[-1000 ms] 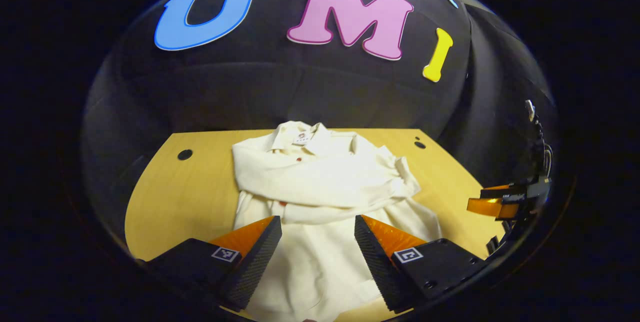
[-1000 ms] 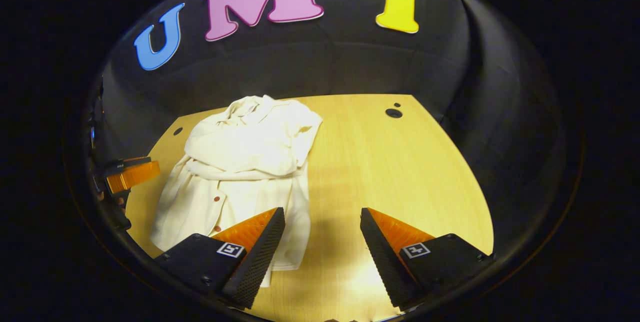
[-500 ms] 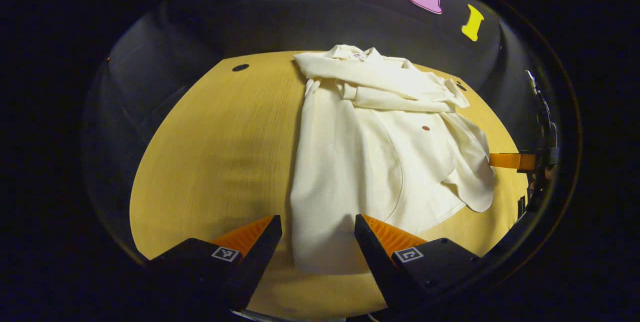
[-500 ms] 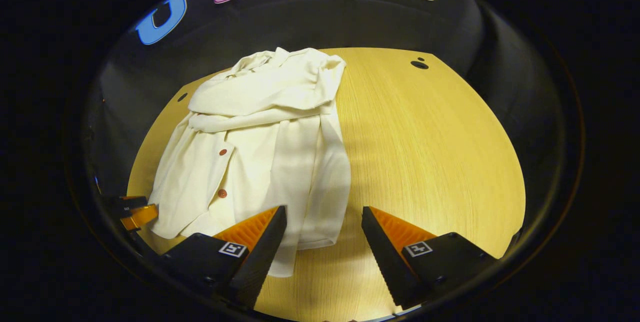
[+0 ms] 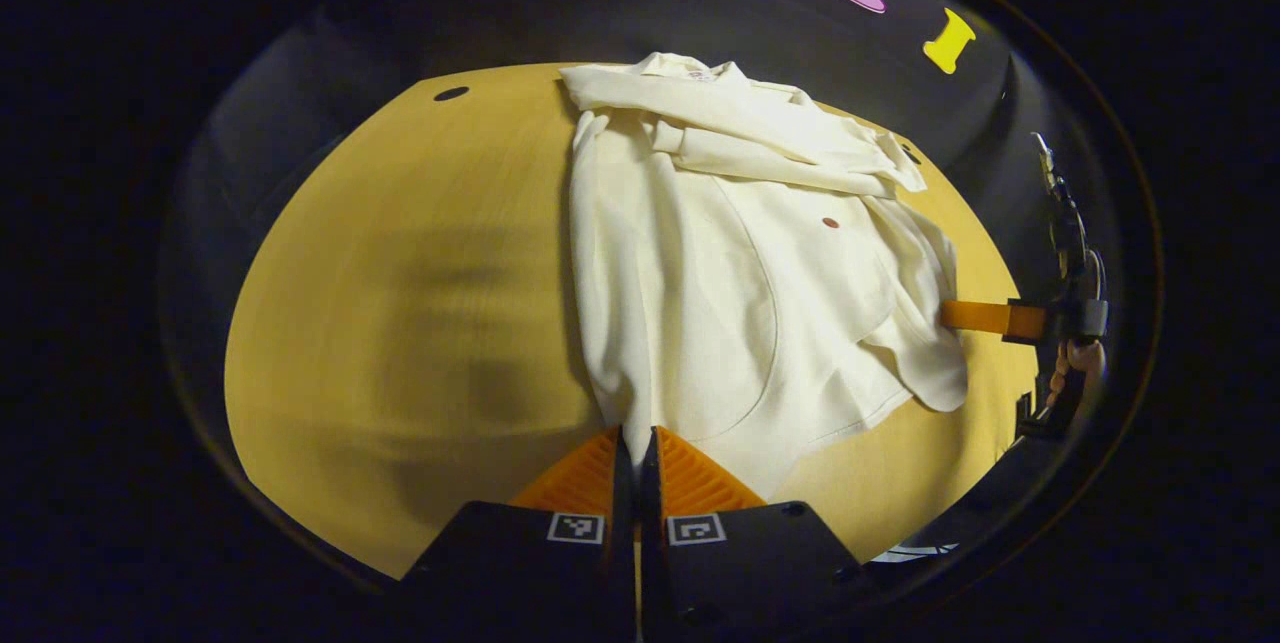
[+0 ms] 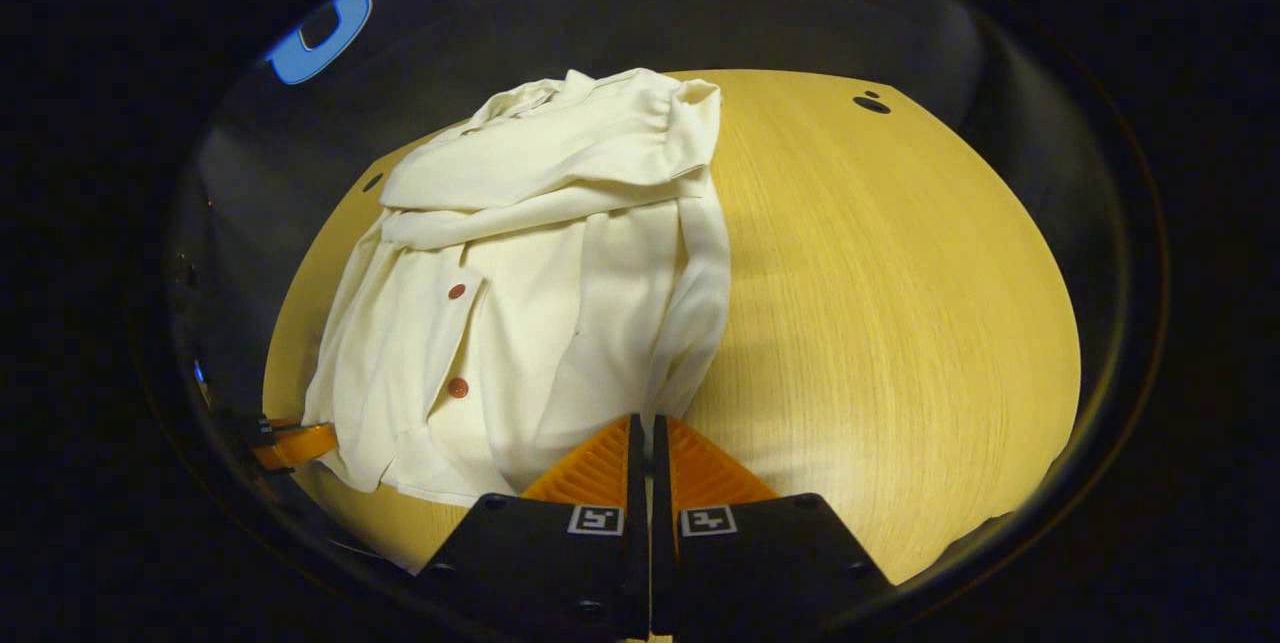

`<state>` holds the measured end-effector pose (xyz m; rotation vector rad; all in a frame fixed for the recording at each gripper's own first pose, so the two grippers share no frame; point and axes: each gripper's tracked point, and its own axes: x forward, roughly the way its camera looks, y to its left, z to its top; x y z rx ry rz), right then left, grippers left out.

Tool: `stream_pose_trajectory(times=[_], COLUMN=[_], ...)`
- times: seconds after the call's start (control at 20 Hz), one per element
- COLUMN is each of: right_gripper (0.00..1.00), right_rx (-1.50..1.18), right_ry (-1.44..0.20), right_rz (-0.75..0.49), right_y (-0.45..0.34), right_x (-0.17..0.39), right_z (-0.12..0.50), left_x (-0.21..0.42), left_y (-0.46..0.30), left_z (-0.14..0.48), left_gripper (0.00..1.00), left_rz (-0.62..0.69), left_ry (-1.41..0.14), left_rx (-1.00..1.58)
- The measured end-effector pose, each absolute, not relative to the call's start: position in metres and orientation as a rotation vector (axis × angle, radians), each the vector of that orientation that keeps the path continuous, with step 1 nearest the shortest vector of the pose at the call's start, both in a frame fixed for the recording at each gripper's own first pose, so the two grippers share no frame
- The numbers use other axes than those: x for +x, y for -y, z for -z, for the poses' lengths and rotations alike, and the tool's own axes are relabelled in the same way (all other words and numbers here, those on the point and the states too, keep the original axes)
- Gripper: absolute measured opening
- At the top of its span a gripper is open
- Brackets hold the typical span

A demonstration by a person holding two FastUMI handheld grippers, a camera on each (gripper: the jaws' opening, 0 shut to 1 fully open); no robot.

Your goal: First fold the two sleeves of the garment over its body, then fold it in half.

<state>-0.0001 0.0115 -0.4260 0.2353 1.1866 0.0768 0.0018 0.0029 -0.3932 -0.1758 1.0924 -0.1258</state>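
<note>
Right now both tools are down at the near hem. The left gripper (image 5: 636, 443) has its fingers pressed together on the bottom corner of the shirt (image 5: 720, 263), with a thin edge of cloth caught between them. The right gripper (image 6: 645, 433) is pinched the same way on the opposite hem corner, where the fabric gathers into its closed fingers. In the left gripper view the right gripper also pokes in from the side against the hem, a hand behind it.

Beyond the grippers, the shirt lies flat on the table (image 6: 900, 303), hem near, collar (image 5: 690, 73) far by the cloth wall. Both sleeves (image 6: 540, 173) lie crossed over the chest in a band, so I'd judge the sleeve step finished and the half-fold just beginning.

Next, I reckon, both corners need lifting together and carrying away toward the collar, kept level and equally spaced so the hem lands square on the shoulders. The cloth looks soft and loose. An uneven lift could drag the sleeves out of place or bunch the front panel near the buttons (image 6: 457, 291).
</note>
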Motion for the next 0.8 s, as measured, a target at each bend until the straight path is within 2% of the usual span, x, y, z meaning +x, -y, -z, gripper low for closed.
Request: stream_pose_trajectory(times=[0.2,0.4,0.8], right_gripper=[0.06,0.06,0.06], right_rx=[0.237,0.301,0.350], right_ry=[-1.163,-1.092,-0.856], right_rz=[-0.128,-0.156,-0.176], right_y=[-0.011,-0.019,-0.017], right_x=[0.011,0.049,0.198], right_z=[0.397,0.349,0.275], left_x=[0.019,0.057,0.196], left_y=[0.011,0.010,-0.004], left_z=[0.351,0.298,0.204], left_gripper=[0.07,0.07,0.06], left_rz=[0.203,0.251,0.279], left_ry=[-1.057,-1.003,-0.783], left_rx=[-0.206,-0.190,-0.292])
